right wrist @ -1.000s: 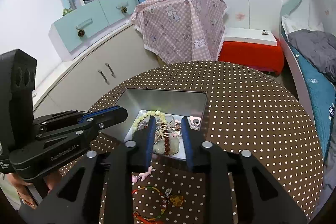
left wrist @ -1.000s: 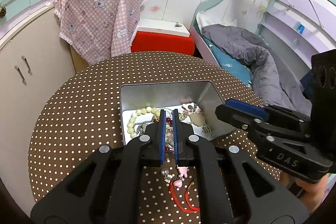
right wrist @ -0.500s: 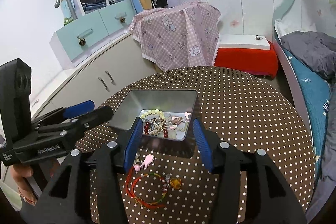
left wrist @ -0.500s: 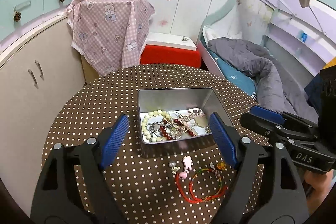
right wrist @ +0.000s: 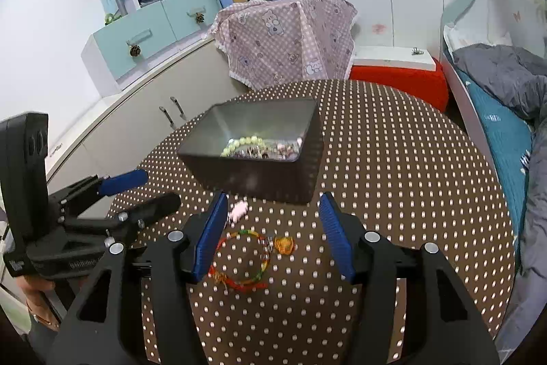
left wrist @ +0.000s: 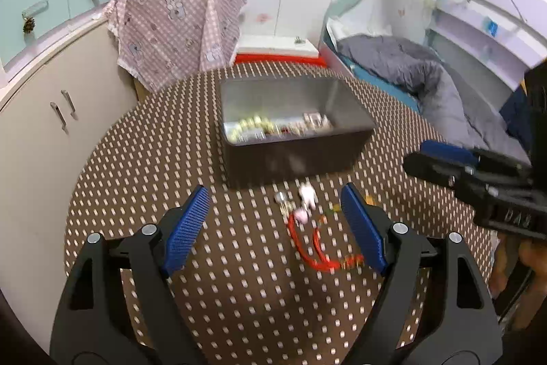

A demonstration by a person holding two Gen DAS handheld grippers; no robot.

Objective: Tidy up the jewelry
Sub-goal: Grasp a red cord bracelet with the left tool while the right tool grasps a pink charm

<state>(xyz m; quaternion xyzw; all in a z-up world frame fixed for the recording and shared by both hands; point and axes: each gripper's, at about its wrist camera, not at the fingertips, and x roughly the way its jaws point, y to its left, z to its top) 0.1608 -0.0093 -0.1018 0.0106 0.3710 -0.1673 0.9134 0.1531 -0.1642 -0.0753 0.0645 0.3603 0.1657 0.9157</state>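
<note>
- The left gripper (left wrist: 275, 221) stands wide apart above the dotted table (left wrist: 136, 166), its blue pads (left wrist: 186, 231) gripping nothing.
- The right gripper (right wrist: 273, 236) has just been opening; its jaws are moderately spread and hold nothing.
- Below them lie a red cord bracelet (right wrist: 241, 257), an orange charm (right wrist: 285, 243) and a pink charm (right wrist: 238, 210).
- Beyond sits the metal tin (right wrist: 253, 175), with what look like beads (right wrist: 241, 142) inside.
</note>
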